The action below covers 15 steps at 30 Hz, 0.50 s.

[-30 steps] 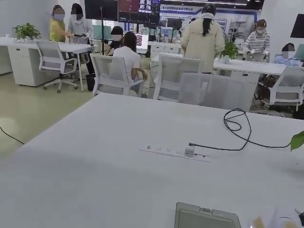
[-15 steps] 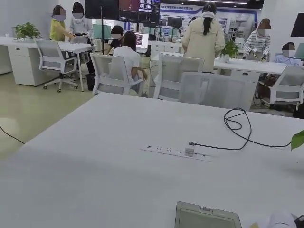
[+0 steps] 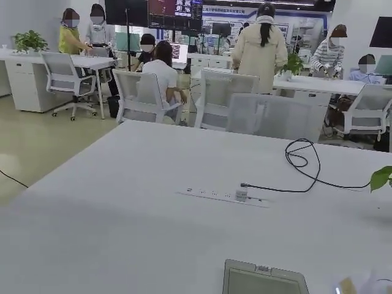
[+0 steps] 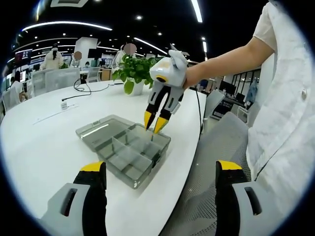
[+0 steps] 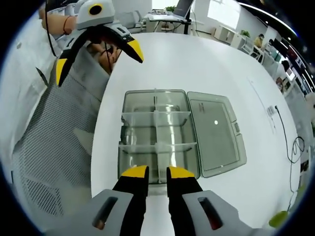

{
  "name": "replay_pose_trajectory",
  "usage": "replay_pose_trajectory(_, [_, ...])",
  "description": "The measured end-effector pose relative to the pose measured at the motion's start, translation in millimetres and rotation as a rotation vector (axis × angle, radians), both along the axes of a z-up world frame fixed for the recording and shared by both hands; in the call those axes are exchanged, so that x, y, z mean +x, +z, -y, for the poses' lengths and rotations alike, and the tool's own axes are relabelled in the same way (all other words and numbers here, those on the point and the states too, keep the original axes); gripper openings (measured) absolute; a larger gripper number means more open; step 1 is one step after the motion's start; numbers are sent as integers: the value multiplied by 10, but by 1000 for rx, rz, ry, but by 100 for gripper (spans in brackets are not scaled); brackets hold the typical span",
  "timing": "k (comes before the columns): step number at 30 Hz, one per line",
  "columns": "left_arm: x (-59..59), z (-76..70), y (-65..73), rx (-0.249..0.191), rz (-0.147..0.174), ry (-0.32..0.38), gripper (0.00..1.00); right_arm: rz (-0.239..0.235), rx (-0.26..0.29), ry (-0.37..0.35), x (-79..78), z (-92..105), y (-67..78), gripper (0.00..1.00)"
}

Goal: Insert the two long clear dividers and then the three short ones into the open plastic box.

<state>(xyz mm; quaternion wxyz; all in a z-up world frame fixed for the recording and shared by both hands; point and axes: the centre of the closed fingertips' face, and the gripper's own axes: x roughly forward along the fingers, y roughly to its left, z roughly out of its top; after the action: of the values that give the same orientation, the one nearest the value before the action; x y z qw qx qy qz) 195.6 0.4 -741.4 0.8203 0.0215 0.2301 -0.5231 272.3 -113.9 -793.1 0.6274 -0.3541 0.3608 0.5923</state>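
Right gripper (image 5: 157,169) down at the plastic box (image 5: 214,130)
Box sits lid-open mid-frame on the white table (image 5: 197,54). Right jaws nearly together at a clear divider (image 5: 157,128) end, can't tell if pinching. Left gripper (image 5: 98,59), upper left, spread wide.

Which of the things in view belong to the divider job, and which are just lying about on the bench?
For the job:
clear plastic box
open lid
clear dividers in the box
right gripper
left gripper

Just lying about:
power strip
black cable
potted plant
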Motion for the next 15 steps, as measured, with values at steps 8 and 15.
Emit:
replay_pose_trajectory(8, [4, -55, -7, 15, 0, 5, 98, 16, 82, -104, -62, 144, 168, 29])
replay_pose_trajectory(15, [16, -93, -3, 24, 4, 6, 100, 27, 145, -198, -155, 326, 223, 40])
